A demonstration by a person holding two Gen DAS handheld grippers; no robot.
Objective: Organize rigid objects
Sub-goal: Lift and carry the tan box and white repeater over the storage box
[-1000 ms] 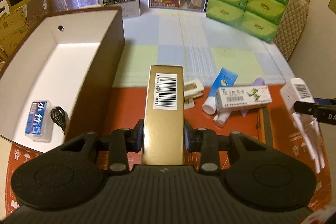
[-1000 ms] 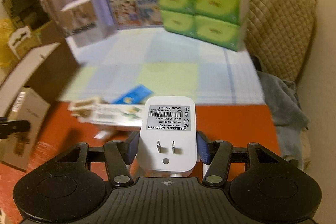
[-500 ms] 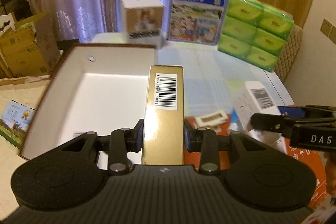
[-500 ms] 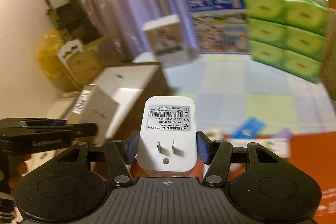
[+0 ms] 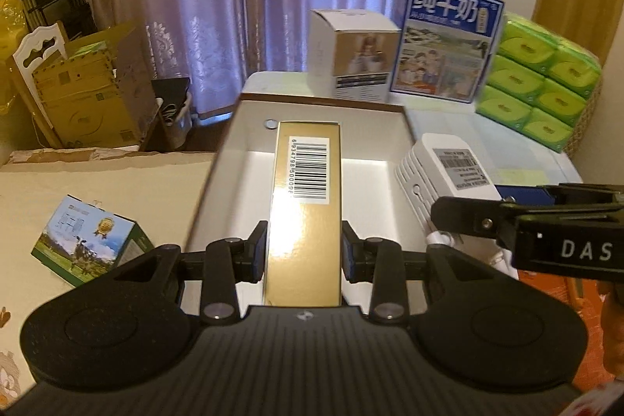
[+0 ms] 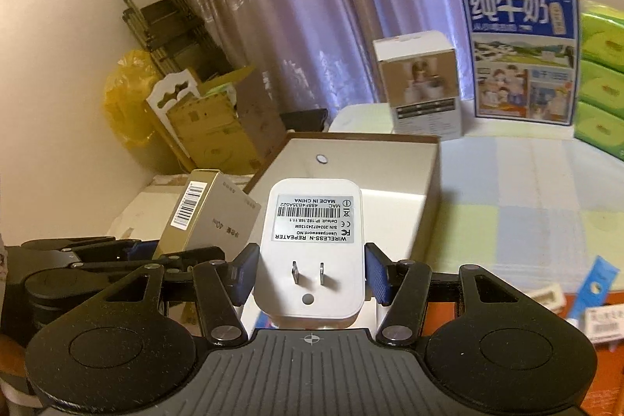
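My left gripper (image 5: 304,256) is shut on a long gold box (image 5: 306,205) with a barcode and holds it above the open brown box with a white inside (image 5: 374,151). My right gripper (image 6: 308,271) is shut on a white wireless repeater plug (image 6: 312,244) and holds it over the same brown box (image 6: 425,190). The repeater also shows in the left wrist view (image 5: 440,170), to the right of the gold box. The gold box and left gripper show at the left of the right wrist view (image 6: 206,213).
A milk carton box (image 5: 444,41), a white carton (image 5: 351,53) and green tissue packs (image 5: 542,80) stand at the back of the table. A small green box (image 5: 89,240) lies on the left. Small packets (image 6: 585,303) lie on the red mat to the right.
Both grippers have swung left from the red mat to above the brown box, each carrying its object. The two grippers are now closer together.
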